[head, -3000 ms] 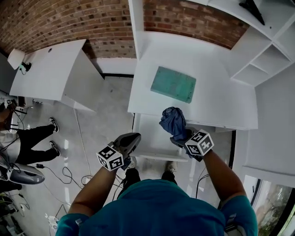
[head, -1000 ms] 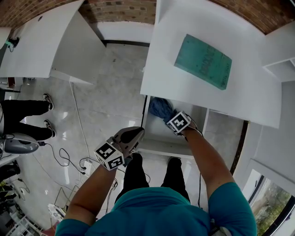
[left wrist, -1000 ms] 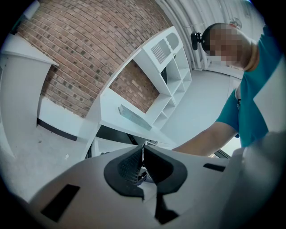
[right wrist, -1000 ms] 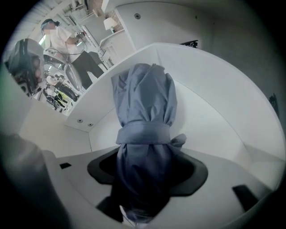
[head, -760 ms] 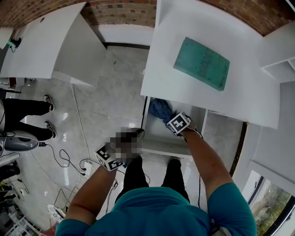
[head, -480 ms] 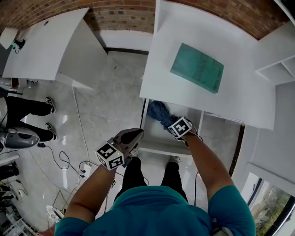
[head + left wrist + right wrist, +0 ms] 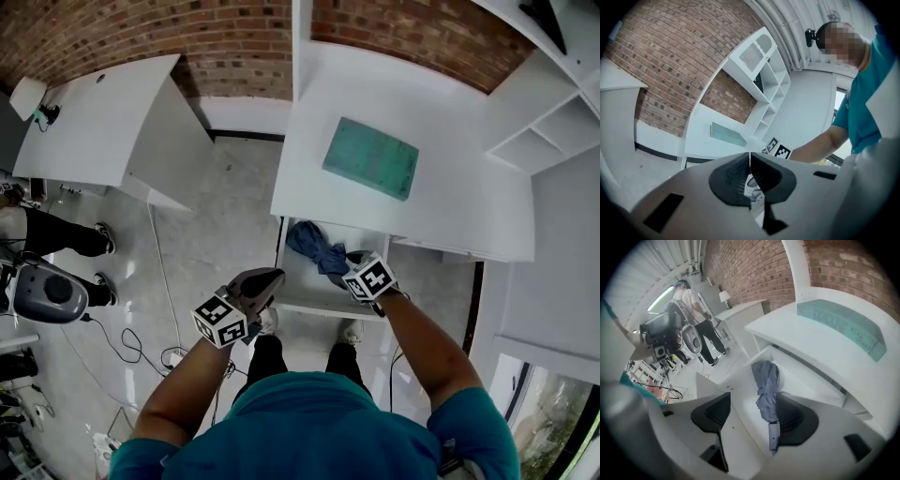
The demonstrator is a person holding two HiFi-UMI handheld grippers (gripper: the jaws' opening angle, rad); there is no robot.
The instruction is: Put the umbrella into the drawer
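Observation:
The folded blue umbrella (image 7: 314, 246) lies inside the open white drawer (image 7: 314, 307) under the desk. In the right gripper view the umbrella (image 7: 766, 390) rests on the drawer bottom (image 7: 799, 373), its handle end pointing toward me beside the right-hand pad. My right gripper (image 7: 352, 262) (image 7: 754, 416) hovers over the drawer's near end, jaws wide open with nothing clamped between them. My left gripper (image 7: 255, 284) (image 7: 750, 164) hangs left of the drawer front, jaws shut and empty.
A teal book (image 7: 370, 157) lies on the white desk top (image 7: 450, 206) above the drawer. White shelves (image 7: 534, 122) stand at the right, another white desk (image 7: 94, 122) at the left. A person (image 7: 56, 244), a grey machine (image 7: 42, 295) and floor cables (image 7: 141, 347) are at far left.
The right gripper carried the umbrella down from above the drawer into it, then opened and drew back; the umbrella now lies free. The left gripper stayed put.

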